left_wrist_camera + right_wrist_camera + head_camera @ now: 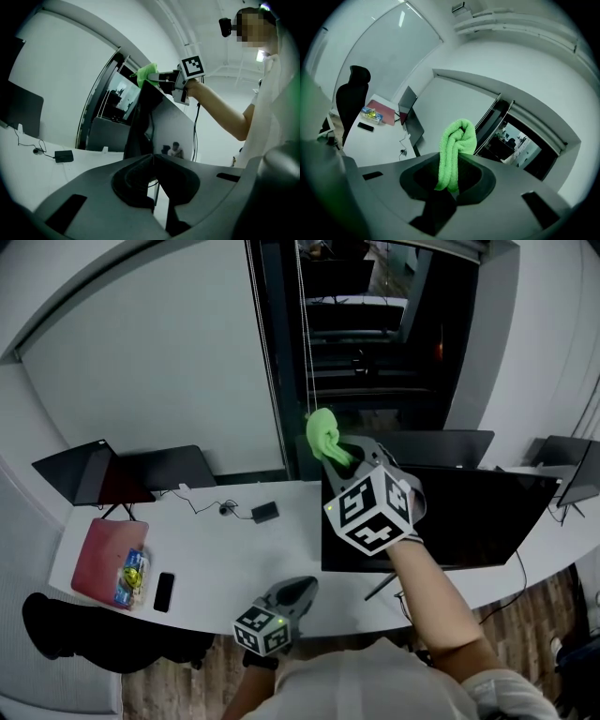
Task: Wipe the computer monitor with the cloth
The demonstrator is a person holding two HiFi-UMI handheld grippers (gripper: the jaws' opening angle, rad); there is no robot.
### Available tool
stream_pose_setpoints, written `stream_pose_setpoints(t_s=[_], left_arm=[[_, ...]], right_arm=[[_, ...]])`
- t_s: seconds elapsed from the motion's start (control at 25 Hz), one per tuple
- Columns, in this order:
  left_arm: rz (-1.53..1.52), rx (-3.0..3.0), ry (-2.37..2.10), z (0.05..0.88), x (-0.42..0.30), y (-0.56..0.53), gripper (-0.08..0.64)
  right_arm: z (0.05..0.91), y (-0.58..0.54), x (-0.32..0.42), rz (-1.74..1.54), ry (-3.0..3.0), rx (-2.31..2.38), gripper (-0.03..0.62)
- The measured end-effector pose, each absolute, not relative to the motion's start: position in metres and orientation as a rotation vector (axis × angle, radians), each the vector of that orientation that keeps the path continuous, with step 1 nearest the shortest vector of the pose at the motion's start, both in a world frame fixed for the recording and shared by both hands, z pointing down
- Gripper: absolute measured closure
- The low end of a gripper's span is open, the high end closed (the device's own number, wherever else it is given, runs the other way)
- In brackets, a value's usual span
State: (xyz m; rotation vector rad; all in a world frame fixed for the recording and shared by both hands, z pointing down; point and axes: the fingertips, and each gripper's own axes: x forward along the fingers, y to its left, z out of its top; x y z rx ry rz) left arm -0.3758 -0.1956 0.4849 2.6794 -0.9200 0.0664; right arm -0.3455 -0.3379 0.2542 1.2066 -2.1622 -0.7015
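Observation:
The black monitor stands on the white desk, with its screen dark. My right gripper is raised at the monitor's top left corner, shut on a bright green cloth that bunches up out of its jaws. In the right gripper view the cloth is pinched between the jaws of the gripper. My left gripper hangs low by the desk's front edge, shut with nothing in it. From the left gripper I see the monitor edge-on, with the cloth at its top.
On the desk's left end lie a red folder, a snack packet and a phone. An open laptop and a power adapter with its cable sit farther back. A black chair stands at the left.

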Motion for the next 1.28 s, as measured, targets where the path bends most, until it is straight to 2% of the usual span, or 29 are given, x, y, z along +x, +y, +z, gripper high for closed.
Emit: stream_pose_setpoints(t_s=[0.68,1.28], left_arm=[[0.055,2.708,-0.817,0.487,-0.347,-0.202,0.540],[0.057,2.737,-0.739,0.480,-0.269,-0.201,0.540]], right_arm=[[0.257,-0.331,-0.306,-0.653,-2.103,1.241,0.523],[0.260,-0.315,-0.240,-0.628,-2.134,1.262,0.523]])
